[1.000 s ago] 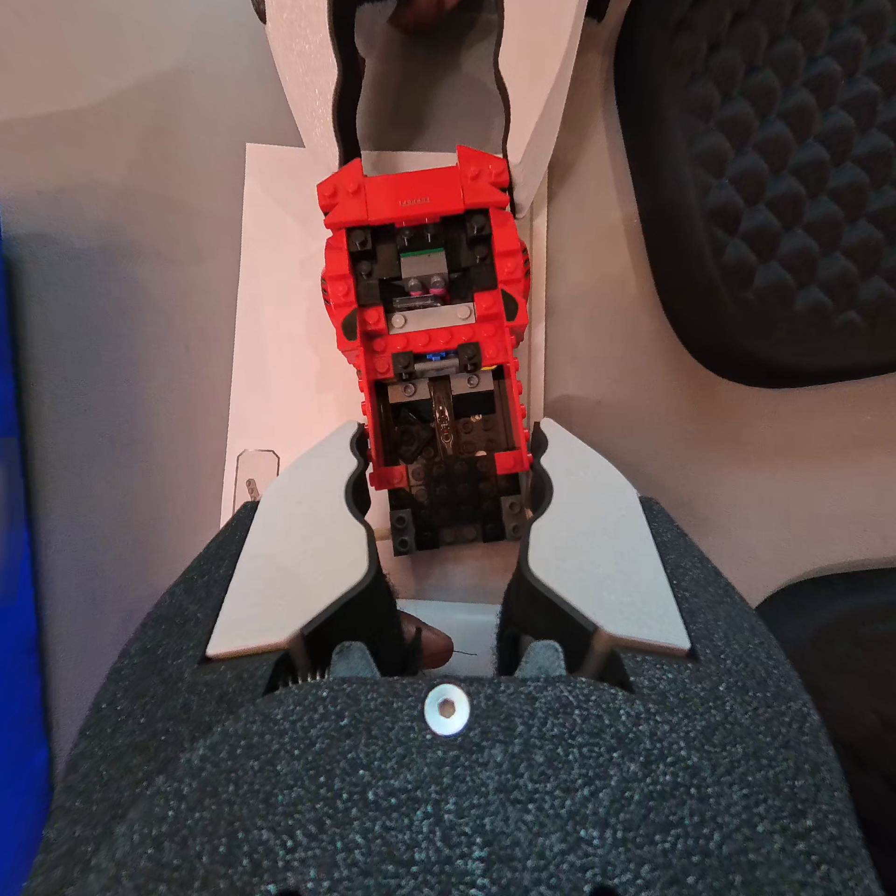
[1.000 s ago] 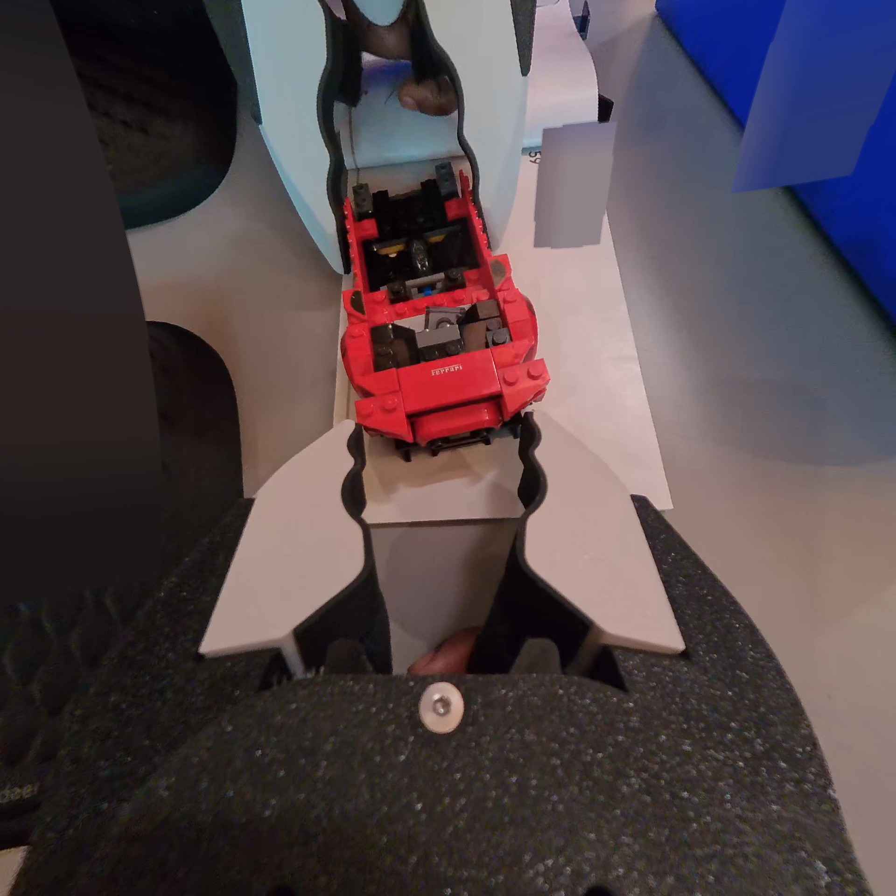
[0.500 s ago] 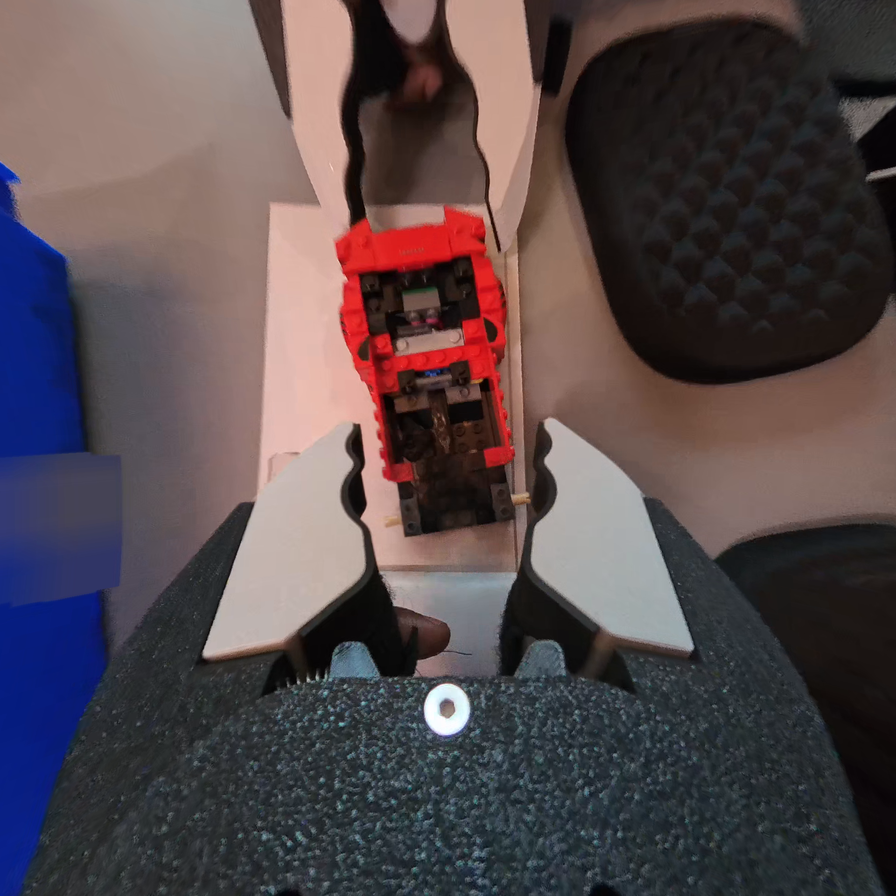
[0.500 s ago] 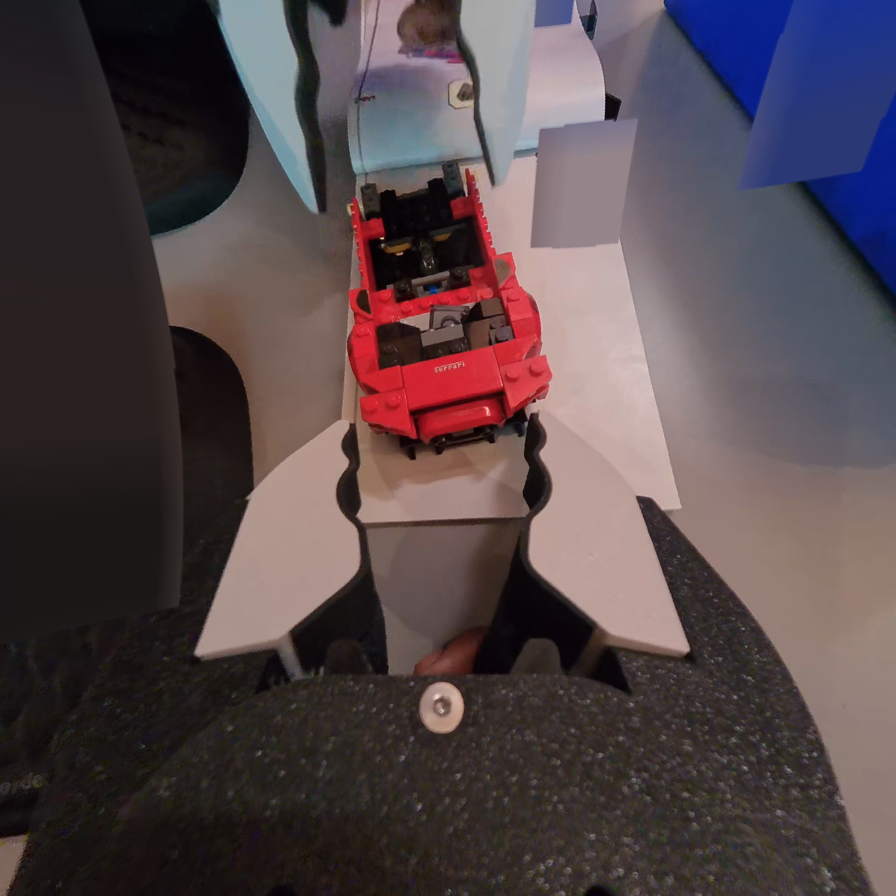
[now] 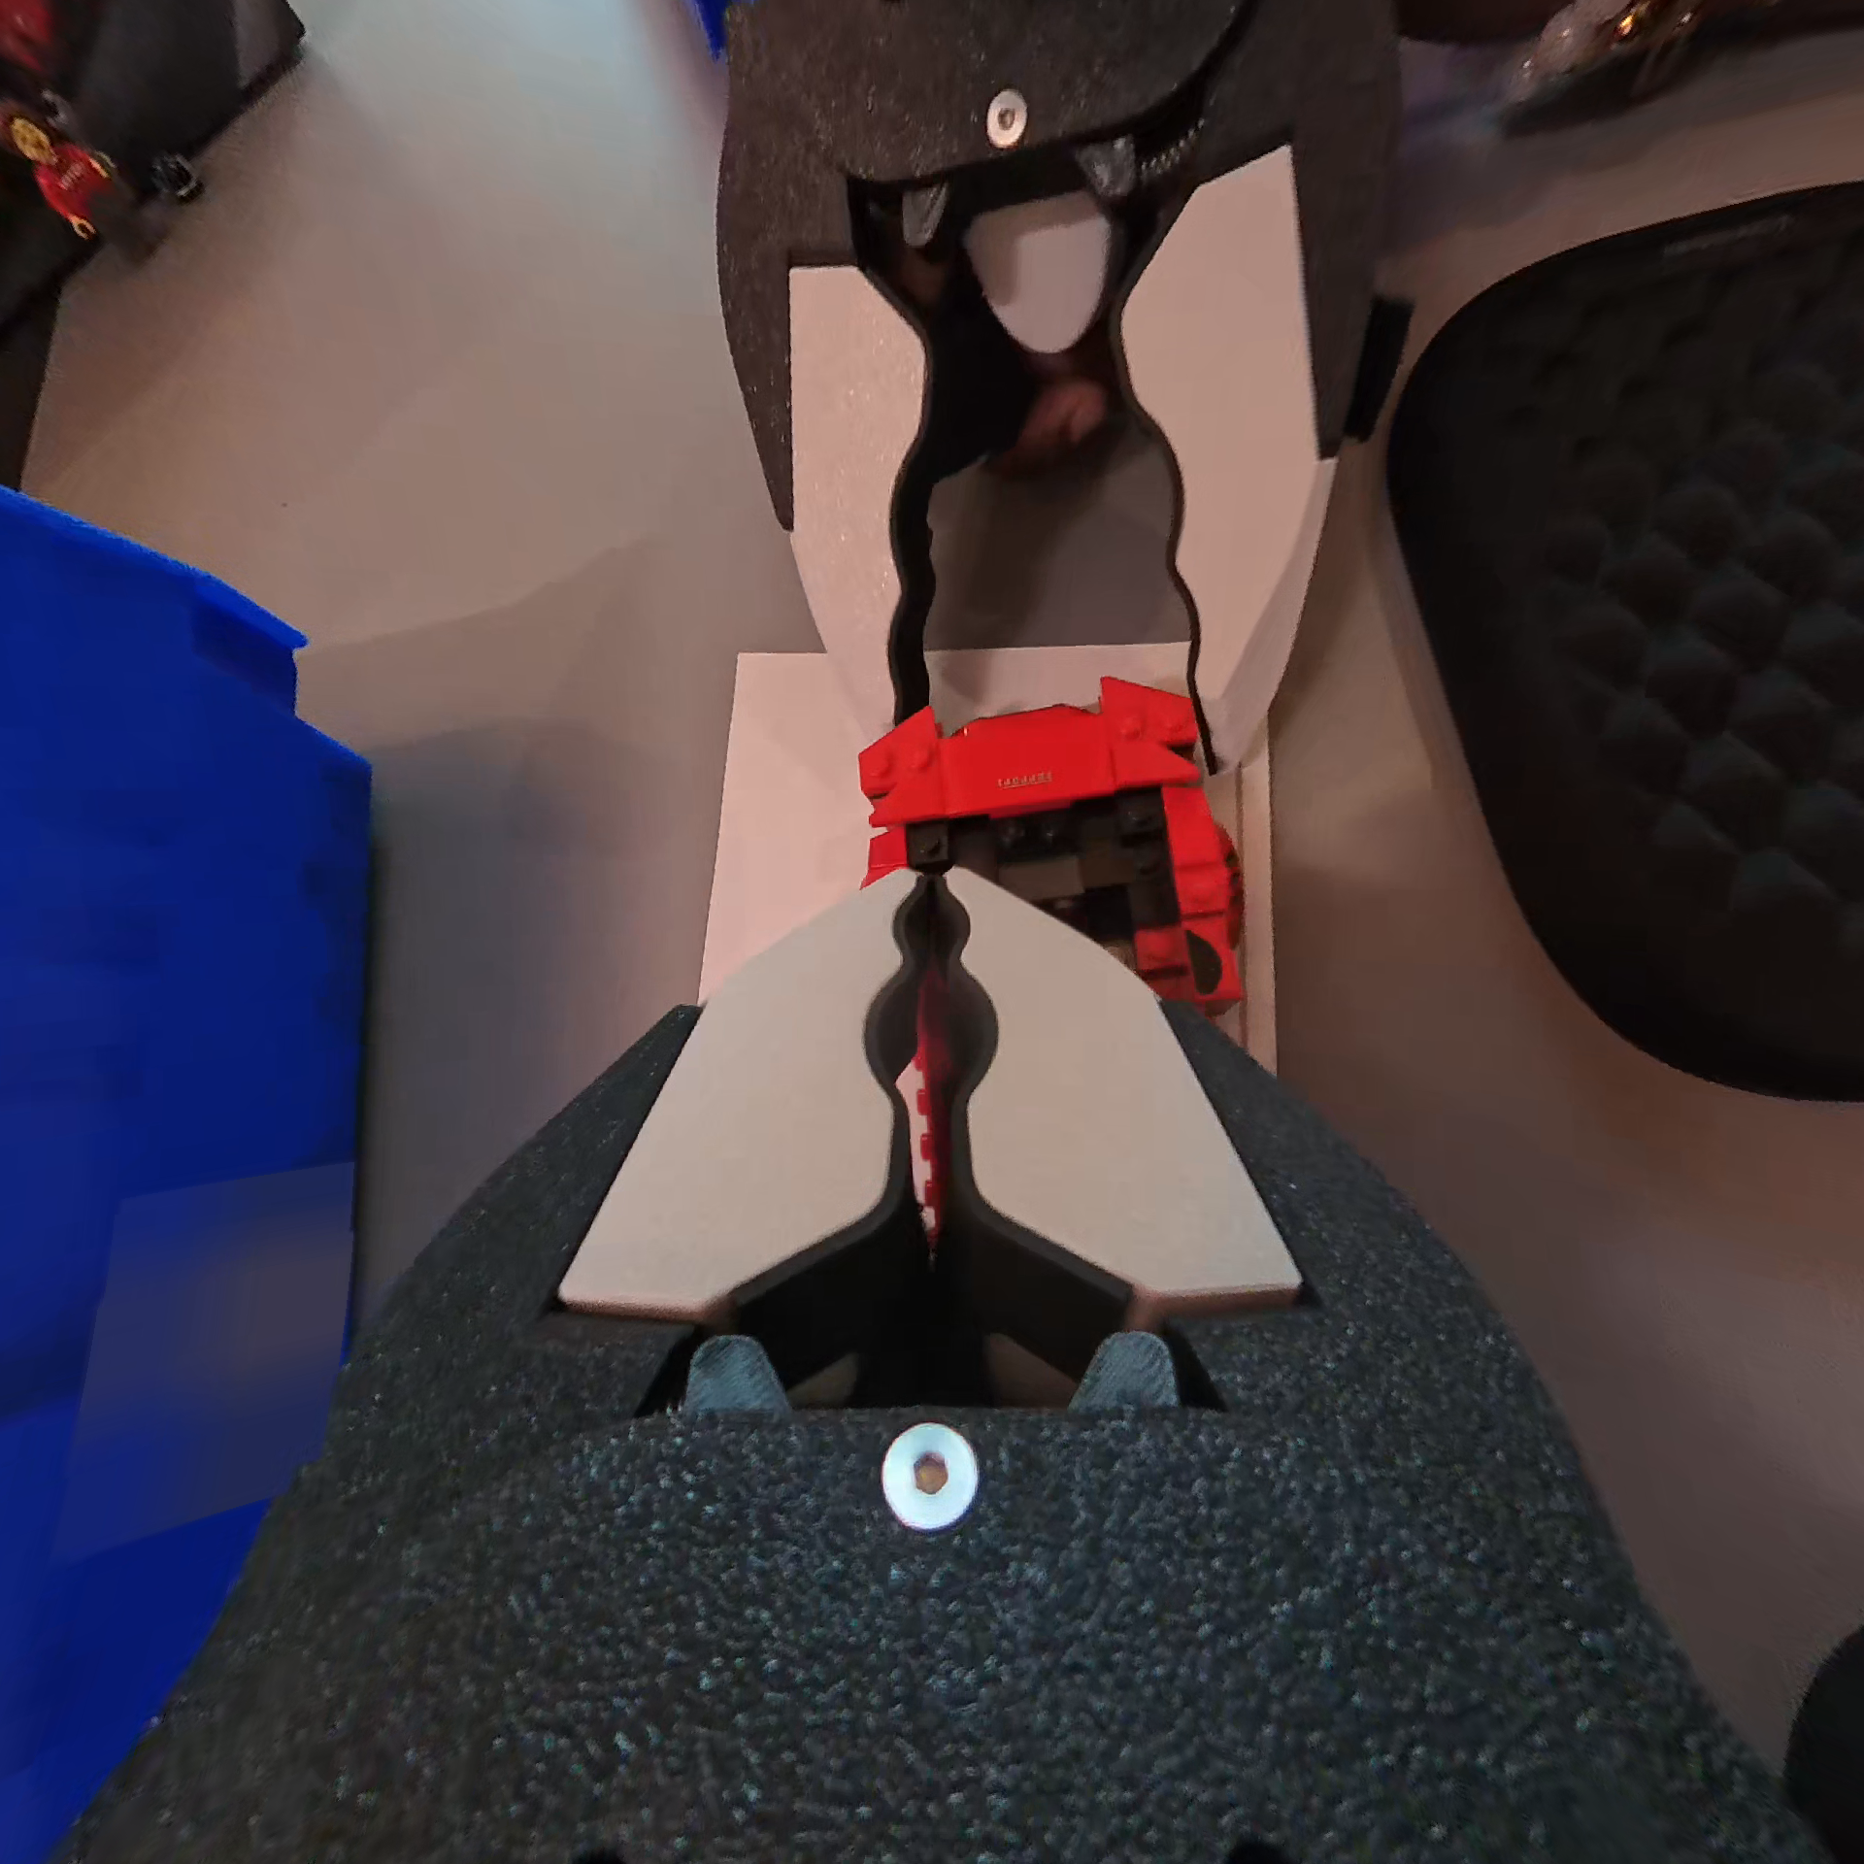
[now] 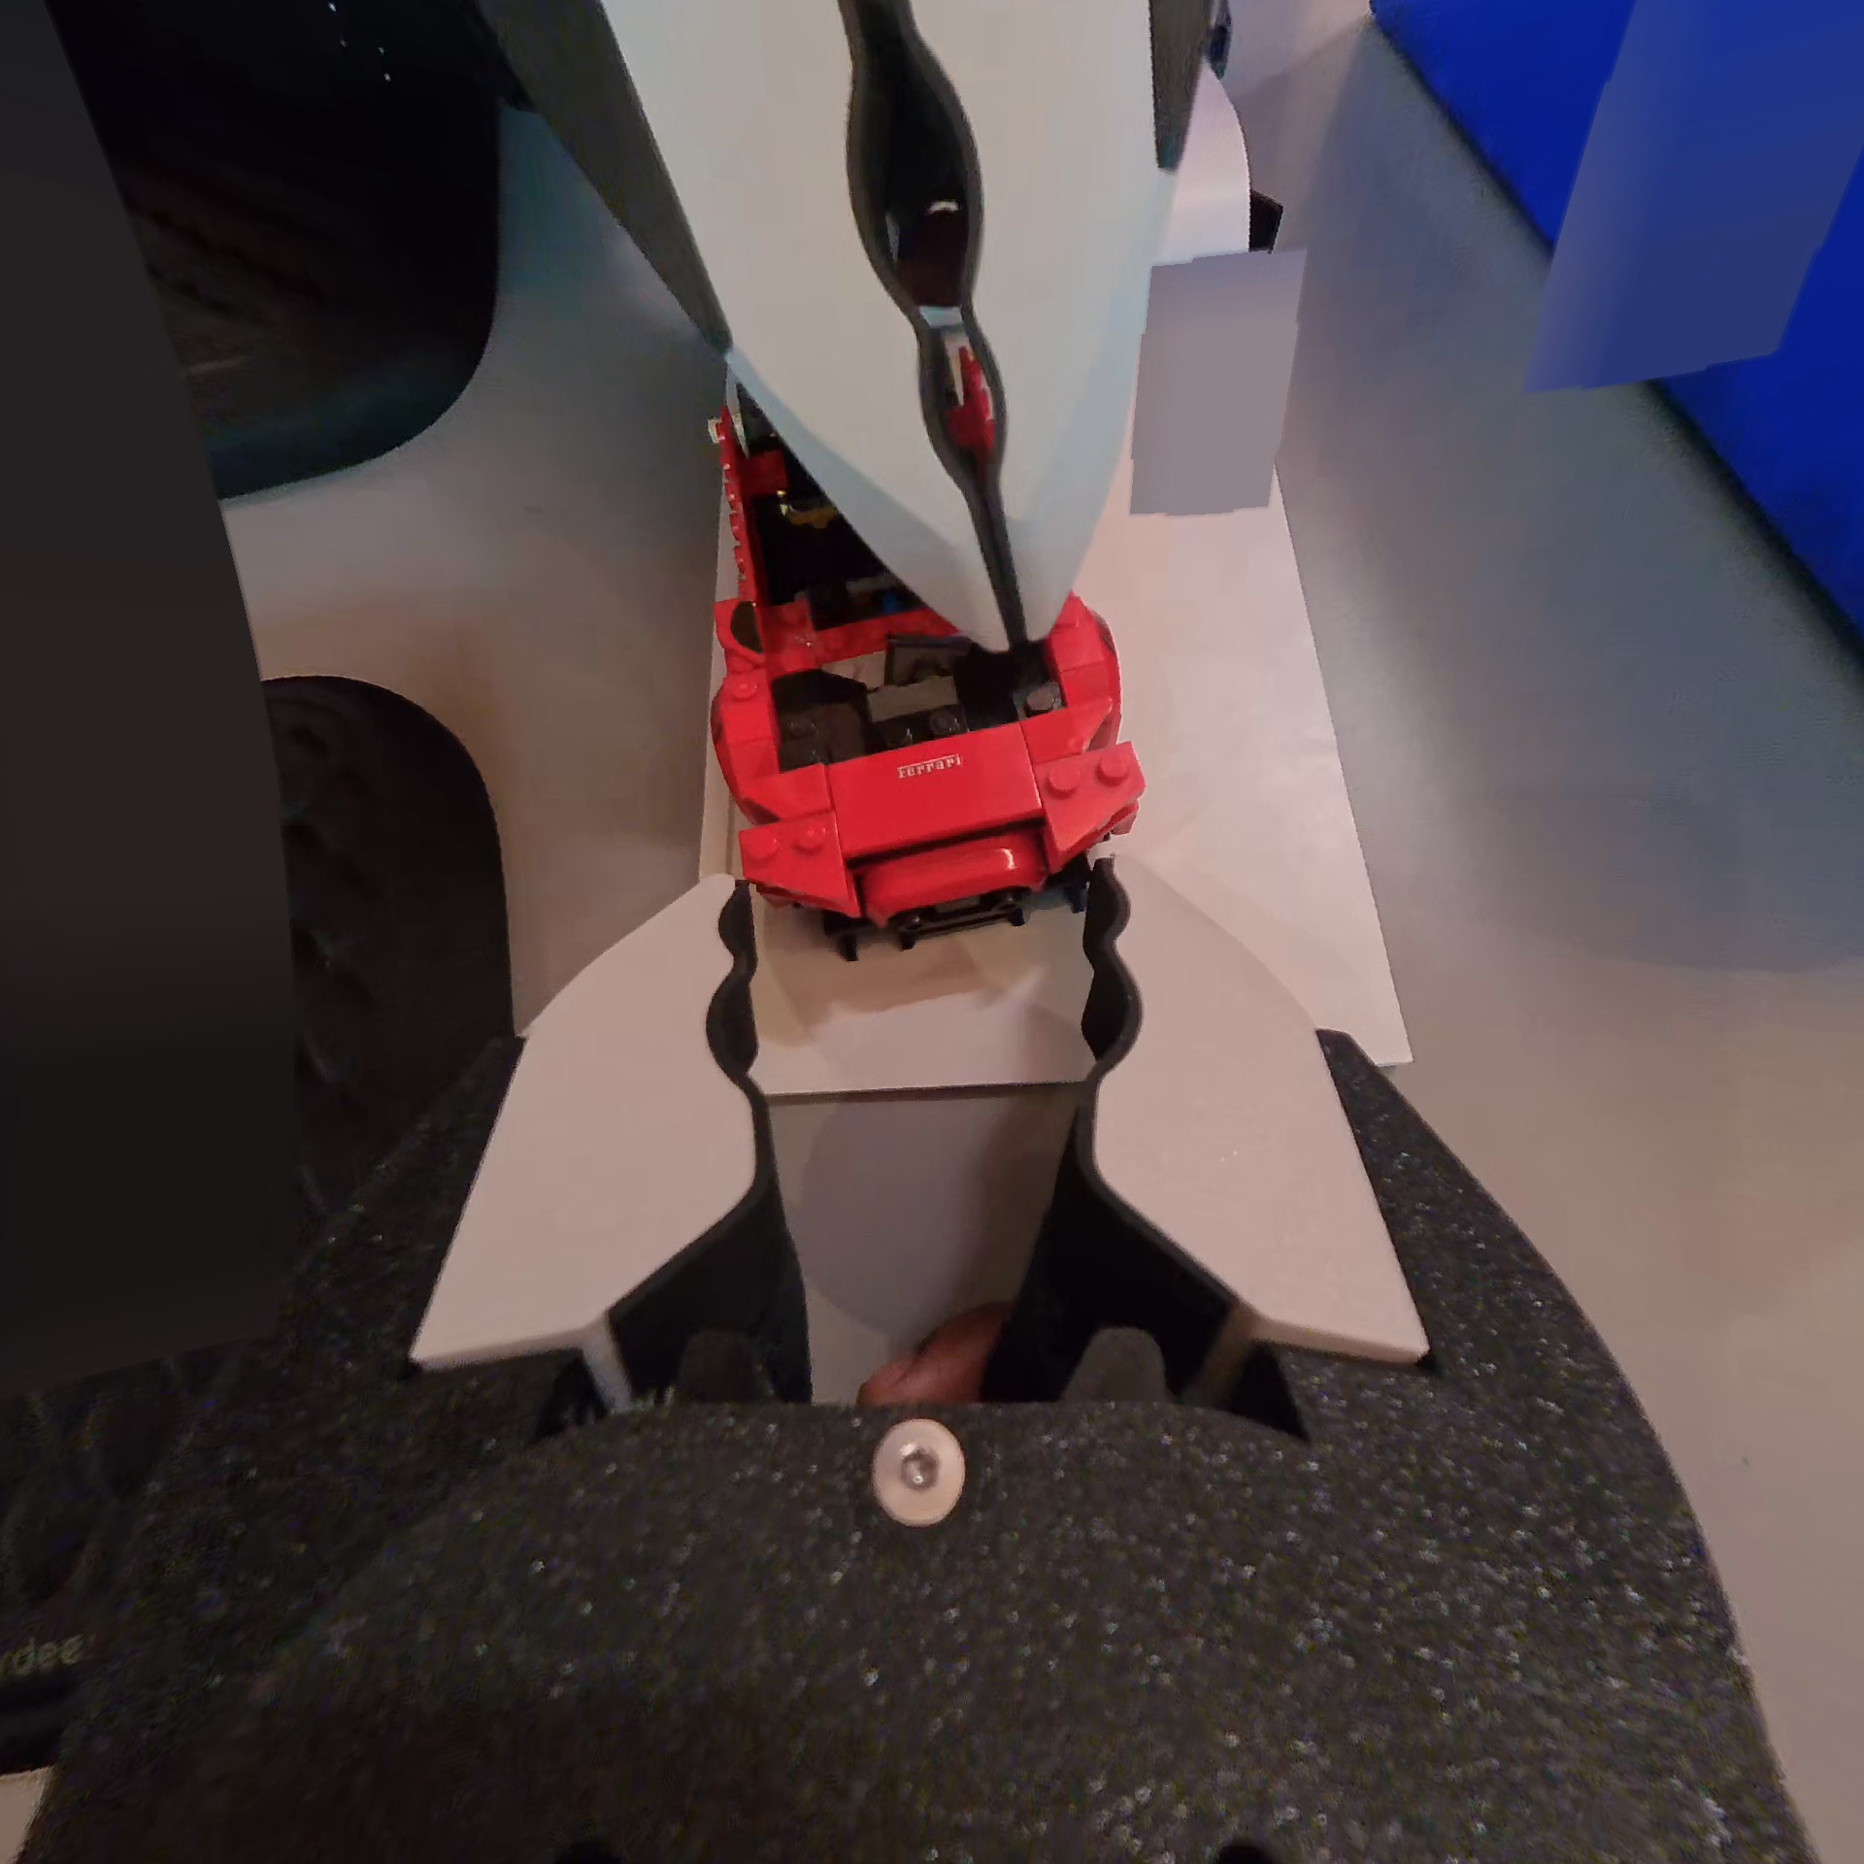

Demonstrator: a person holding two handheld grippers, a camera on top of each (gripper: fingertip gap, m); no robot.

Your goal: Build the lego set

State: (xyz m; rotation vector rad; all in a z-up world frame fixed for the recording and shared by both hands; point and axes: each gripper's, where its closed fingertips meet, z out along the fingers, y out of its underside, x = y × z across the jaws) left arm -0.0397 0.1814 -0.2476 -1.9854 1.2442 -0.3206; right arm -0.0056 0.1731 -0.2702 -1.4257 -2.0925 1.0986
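Note:
A red and black lego car (image 5: 1009,777) stands on a white paper sheet (image 5: 787,807); it also shows in the right wrist view (image 6: 928,797). My left gripper (image 5: 933,888) is shut, jaws closed tip to tip. It reaches over the car with its tips down on a black part of the open top. From the right wrist view the left gripper (image 6: 1019,646) covers much of the car's far half. I see nothing held between its tips. My right gripper (image 6: 920,898) is open, one tip at each corner of the car's near end, and shows opposite in the left wrist view (image 5: 1054,726).
A blue bin (image 5: 151,908) stands left of the sheet in the left wrist view and at the right in the right wrist view (image 6: 1795,484). A black bumpy mat (image 5: 1664,605) lies on the other side. Small lego pieces (image 5: 71,171) sit at the far left. The left gripper's tips are roughly 5 cm from the right gripper's.
My left gripper has closed, moved forward over the car and come down with its tips on the car's top. My right gripper stays open at the car's end.

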